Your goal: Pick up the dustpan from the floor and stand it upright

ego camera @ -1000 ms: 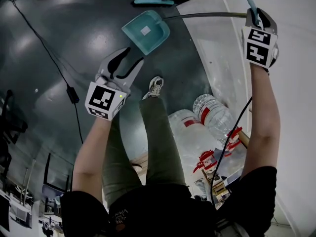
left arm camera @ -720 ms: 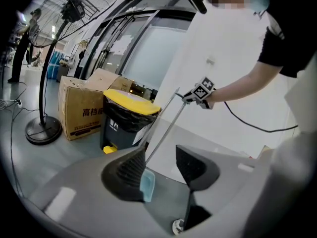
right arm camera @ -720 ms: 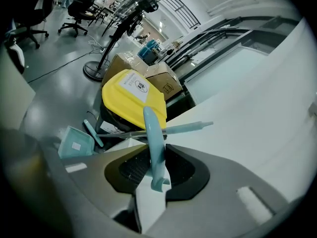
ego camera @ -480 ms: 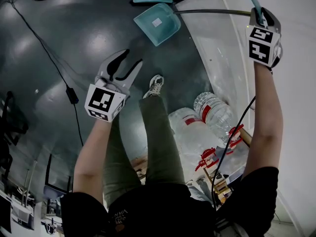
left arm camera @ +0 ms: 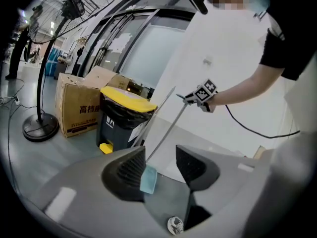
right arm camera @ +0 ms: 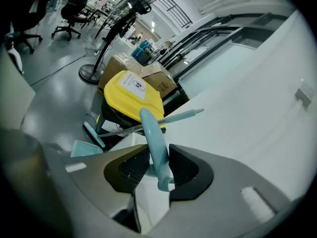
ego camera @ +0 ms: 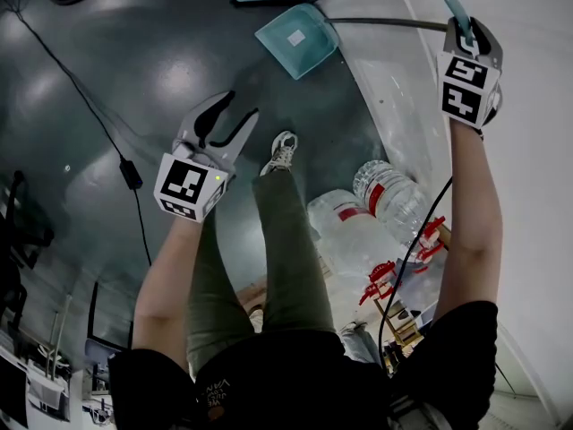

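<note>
The dustpan has a teal pan (ego camera: 296,39) on the dark floor near the wall's foot; it also shows as a teal pan (left arm camera: 147,179) low in the left gripper view and a teal pan (right arm camera: 83,148) past the right jaws. Its thin metal shaft (ego camera: 385,23) runs right to a teal handle grip (right arm camera: 154,142). My right gripper (ego camera: 466,32) holds that grip high by the white wall; in its own view the right gripper (right arm camera: 159,165) still touches it while its jaws are opening. My left gripper (ego camera: 228,116) hangs open and empty over the floor, short of the pan, as the left gripper (left arm camera: 161,160) view confirms.
A black bin with a yellow lid (right arm camera: 132,96), cardboard boxes (left arm camera: 79,108) and a standing fan (left arm camera: 40,125) stand beyond the pan. A second teal-handled tool (right arm camera: 188,114) leans by the bin. Large water bottles (ego camera: 387,201) lie by my legs; a black cable (ego camera: 132,173) crosses the floor at left.
The pan has slid up and to the right, closer to the wall, and the right gripper has shifted a little with the handle. The left gripper has stayed put.
</note>
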A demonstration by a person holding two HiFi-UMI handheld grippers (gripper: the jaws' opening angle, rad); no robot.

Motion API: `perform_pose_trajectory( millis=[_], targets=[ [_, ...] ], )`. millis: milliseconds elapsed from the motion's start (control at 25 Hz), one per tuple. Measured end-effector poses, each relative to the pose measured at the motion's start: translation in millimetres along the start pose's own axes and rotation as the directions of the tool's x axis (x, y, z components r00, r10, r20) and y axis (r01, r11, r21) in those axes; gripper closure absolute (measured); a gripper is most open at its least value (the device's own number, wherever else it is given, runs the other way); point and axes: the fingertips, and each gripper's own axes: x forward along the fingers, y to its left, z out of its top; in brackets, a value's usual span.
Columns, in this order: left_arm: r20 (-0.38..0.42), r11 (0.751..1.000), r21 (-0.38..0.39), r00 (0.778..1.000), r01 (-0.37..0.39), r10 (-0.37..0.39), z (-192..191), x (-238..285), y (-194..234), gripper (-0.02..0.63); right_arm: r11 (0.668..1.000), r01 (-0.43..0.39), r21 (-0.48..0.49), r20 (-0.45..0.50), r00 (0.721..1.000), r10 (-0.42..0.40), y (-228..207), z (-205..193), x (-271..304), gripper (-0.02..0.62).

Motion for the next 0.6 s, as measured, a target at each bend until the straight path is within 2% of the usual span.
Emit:
perform_pose_trajectory(
  millis=[320,600],
  targets=[
    [0.004,1.000,0.000,1.000,0.024,-0.024,8,-5,-7,0.379,0.989,-0.053,0.141,0.014,0.999,0.052,20,-2,-21,0.471],
    [0.002,0.999,0.030,0.999,0.042,-0.042,27,-20,-10,0.379,0.976,-0.109,0.188,-0.021,0.993,0.115,39,-10,-36,0.442]
  ],
)
